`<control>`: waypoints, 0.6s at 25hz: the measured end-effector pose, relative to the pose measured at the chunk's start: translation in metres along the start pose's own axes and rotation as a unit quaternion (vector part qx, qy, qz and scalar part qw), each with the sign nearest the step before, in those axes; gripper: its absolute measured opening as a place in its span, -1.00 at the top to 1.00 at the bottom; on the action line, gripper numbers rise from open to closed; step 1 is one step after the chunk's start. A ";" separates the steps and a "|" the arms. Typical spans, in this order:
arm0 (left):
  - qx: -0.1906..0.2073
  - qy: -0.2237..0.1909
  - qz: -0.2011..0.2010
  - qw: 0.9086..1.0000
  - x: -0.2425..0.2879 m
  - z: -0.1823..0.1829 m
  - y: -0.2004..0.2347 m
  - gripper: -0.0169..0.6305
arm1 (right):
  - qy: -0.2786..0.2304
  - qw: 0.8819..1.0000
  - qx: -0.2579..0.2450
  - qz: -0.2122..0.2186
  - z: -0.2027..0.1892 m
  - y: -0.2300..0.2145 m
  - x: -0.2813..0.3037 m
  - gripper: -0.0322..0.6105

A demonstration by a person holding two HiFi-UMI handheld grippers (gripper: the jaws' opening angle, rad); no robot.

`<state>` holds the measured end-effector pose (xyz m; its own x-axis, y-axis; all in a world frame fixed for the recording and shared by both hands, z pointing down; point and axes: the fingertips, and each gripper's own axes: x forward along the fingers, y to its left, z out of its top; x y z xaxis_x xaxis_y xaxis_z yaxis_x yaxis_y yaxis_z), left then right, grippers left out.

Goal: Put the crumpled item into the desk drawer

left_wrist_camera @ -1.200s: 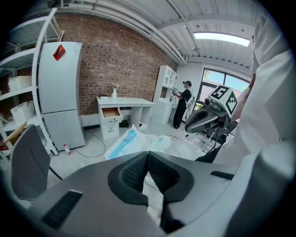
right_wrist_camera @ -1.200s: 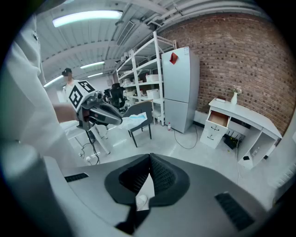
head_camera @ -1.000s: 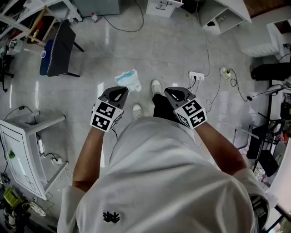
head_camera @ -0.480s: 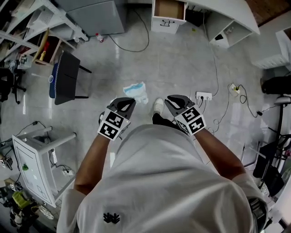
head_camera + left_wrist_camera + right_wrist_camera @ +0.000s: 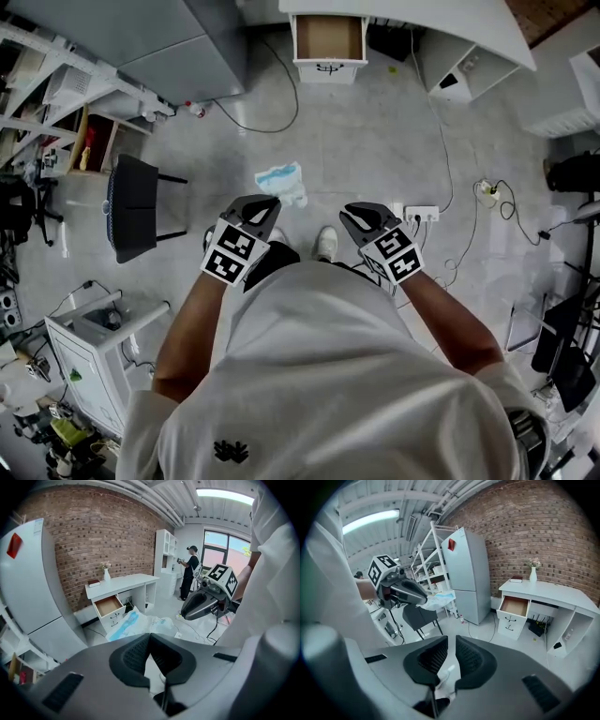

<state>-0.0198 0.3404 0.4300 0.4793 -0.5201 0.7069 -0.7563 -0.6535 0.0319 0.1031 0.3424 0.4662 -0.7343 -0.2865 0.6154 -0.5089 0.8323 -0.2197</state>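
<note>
The crumpled item [image 5: 281, 180], white with blue patches, hangs from the tip of my left gripper [image 5: 267, 200], which is shut on it at waist height above the floor. In the left gripper view the crumpled item [image 5: 133, 622] bulges out just past the closed jaws of the left gripper [image 5: 150, 641]. The right gripper view catches the crumpled item [image 5: 440, 600] from the side. My right gripper [image 5: 349, 214] is held level beside the left one, its jaws shut on nothing. Ahead stands the white desk [image 5: 412, 14], its wood-lined drawer [image 5: 328, 37] pulled out.
A black chair [image 5: 136, 206] stands to the left and a grey fridge [image 5: 159, 37] at the back left. A power strip [image 5: 422, 214] and cables lie on the floor to the right. A white cabinet [image 5: 84, 366] sits at the lower left. Another person [image 5: 190, 571] stands far off.
The person has walked forward. The desk and its pulled-out drawer have come fully into view at the top. Both grippers keep their pose, and the left still holds the crumpled item.
</note>
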 end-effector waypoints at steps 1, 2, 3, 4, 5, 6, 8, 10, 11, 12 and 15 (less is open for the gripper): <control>0.003 -0.001 -0.003 1.000 0.008 0.007 0.008 0.87 | -0.001 1.000 0.005 -0.002 0.003 -0.009 0.004 0.67; 0.005 -0.002 -0.006 1.000 0.017 0.015 0.017 0.87 | -0.001 1.000 0.009 -0.005 0.007 -0.019 0.008 0.68; 0.008 -0.003 -0.010 1.000 0.026 0.023 0.026 0.87 | 0.000 1.000 0.014 -0.009 0.012 -0.029 0.013 0.69; 0.012 -0.005 -0.015 1.000 0.035 0.030 0.036 0.87 | 0.000 1.000 0.019 -0.014 0.017 -0.039 0.018 0.72; 0.015 -0.007 -0.021 1.000 0.044 0.037 0.049 0.87 | 0.001 1.000 0.024 -0.019 0.022 -0.049 0.024 0.75; 0.019 -0.009 -0.026 0.999 0.054 0.044 0.063 0.87 | 0.003 0.999 0.029 -0.024 0.028 -0.059 0.032 0.78; 0.028 -0.015 -0.037 0.999 0.073 0.057 0.095 0.87 | 0.009 0.998 0.040 -0.037 0.041 -0.080 0.049 0.79; 0.036 -0.018 -0.051 0.998 0.092 0.071 0.124 0.87 | 0.016 0.997 0.051 -0.053 0.054 -0.102 0.063 0.79; 0.041 -0.019 -0.057 0.997 0.101 0.078 0.139 0.87 | 0.017 0.996 0.058 -0.064 0.062 -0.113 0.069 0.79; 0.047 -0.019 -0.061 0.997 0.110 0.086 0.154 0.87 | 0.016 0.995 0.067 -0.074 0.073 -0.124 0.074 0.79; 0.070 -0.018 -0.069 0.995 0.131 0.108 0.200 0.87 | 0.008 0.992 0.085 -0.097 0.108 -0.150 0.092 0.79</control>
<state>-0.0602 0.0817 0.4523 0.5914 -0.4379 0.6771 -0.6141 -0.7888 0.0263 0.0636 0.1396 0.4736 -0.6083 -0.4243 0.6708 -0.7090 0.6704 -0.2189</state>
